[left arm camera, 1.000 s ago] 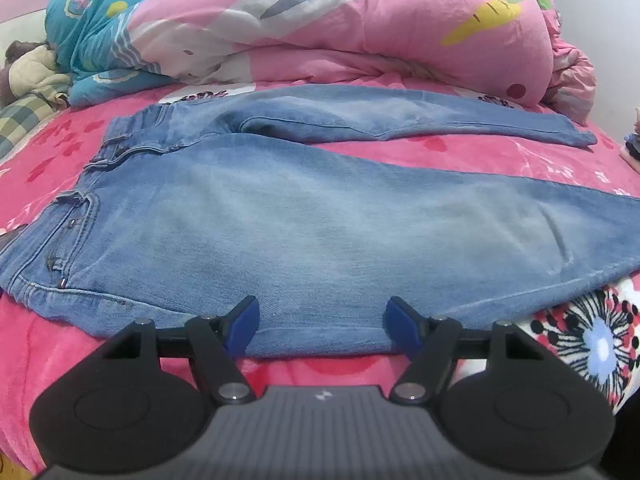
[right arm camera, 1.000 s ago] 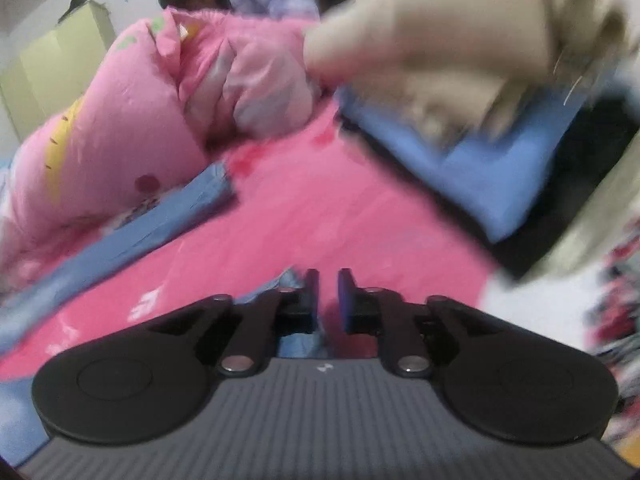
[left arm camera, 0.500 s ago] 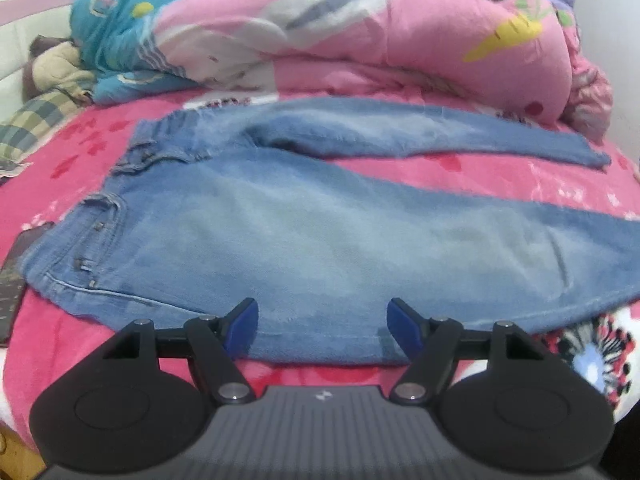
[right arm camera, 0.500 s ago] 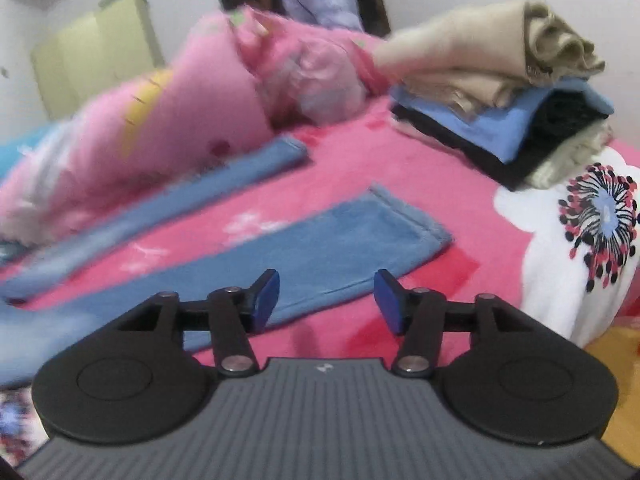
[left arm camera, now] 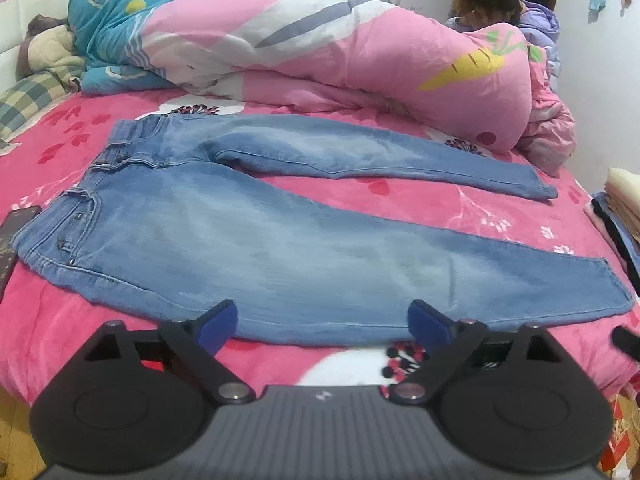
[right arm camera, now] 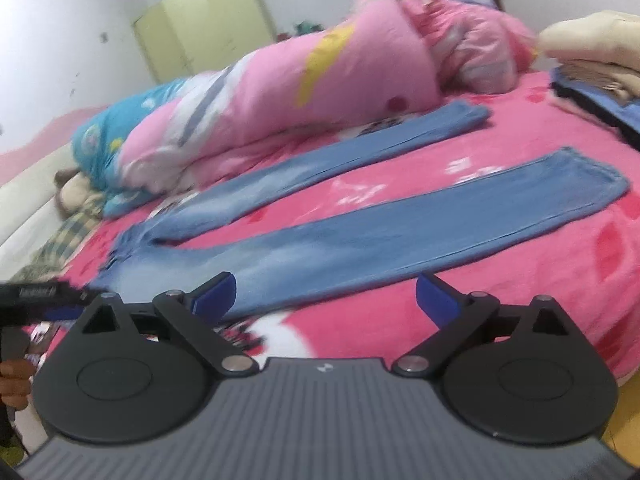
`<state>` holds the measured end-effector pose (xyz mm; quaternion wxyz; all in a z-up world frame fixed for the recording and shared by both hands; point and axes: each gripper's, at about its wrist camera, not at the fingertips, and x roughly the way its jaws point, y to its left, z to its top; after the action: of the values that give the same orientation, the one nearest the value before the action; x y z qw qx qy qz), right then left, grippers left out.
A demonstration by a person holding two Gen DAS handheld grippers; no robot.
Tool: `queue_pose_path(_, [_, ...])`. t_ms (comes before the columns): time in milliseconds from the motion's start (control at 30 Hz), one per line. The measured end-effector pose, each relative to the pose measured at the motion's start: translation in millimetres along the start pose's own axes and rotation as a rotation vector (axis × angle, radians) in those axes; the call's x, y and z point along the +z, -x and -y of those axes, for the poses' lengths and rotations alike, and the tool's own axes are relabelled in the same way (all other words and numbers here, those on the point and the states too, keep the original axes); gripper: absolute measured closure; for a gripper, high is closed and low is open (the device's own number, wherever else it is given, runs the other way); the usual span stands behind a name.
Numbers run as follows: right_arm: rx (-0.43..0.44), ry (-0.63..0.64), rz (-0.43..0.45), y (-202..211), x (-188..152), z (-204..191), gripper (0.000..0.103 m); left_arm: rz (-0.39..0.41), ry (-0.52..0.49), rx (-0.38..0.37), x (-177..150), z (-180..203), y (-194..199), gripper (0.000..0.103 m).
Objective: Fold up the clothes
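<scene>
We hold both tools just off the near edge of the bed (left arm camera: pixel 48 320), low in each frame, and the jeans (left arm camera: pixel 304 256) lie spread flat across the middle of the left view. The waistband sits at the left of the frame and the two legs are splayed apart toward the right, with pink blanket showing between them. Laid out this open, no fold shows in them.

Our left gripper (left arm camera: pixel 323 322) has its fingers wide and holds nothing; they frame the near leg's lower edge. Our right gripper (right arm camera: pixel 326 294) is wide and empty too, looking up the near leg toward its cuff at the right of the frame.

A rolled quilt (left arm camera: pixel 320 52) fills the upper part of both views, and a stack of folded clothes (right arm camera: pixel 596 64) sits at upper right, likely the place for finished pieces.
</scene>
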<state>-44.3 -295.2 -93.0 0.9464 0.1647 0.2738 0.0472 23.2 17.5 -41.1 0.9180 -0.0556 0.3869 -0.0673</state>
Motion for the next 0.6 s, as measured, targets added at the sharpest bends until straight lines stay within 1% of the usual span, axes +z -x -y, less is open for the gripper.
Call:
queue_pose_path(33, [0.001, 0.024, -0.021, -2.8, -1.4, -9.7, 0.002, 0.003, -0.002, -0.001, -0.5, 1.9, 2.3, 0.0])
queue_pose_path(133, [0.01, 0.067, -0.06, -8.2, -5.6, -31.5, 0.002, 0.019, -0.012, -0.011, -4.1, 5.5, 8.9, 0.0])
queue_pose_path(267, [0.037, 0.076, -0.087, -5.7, -16.4, -52.8, 0.002, 0.014, -0.023, 0.033, -9.2, 7.6, 10.3, 0.0])
queue_pose_path(400, [0.018, 0.082, -0.105, -5.1, -21.7, -63.4, 0.002, -0.043, 0.013, 0.015, -10.2, 2.3, 6.0, 0.0])
queue_pose_path(500, [0.004, 0.098, -0.108, -3.8, -22.0, -69.0, 0.002, -0.047, 0.048, 0.012, -11.5, -2.8, 6.5, 0.0])
queue_pose_path(600, [-0.007, 0.116, -0.099, -3.8, -22.6, -74.0, 0.002, -0.05, 0.057, 0.02, -12.7, -2.9, 7.6, 0.0])
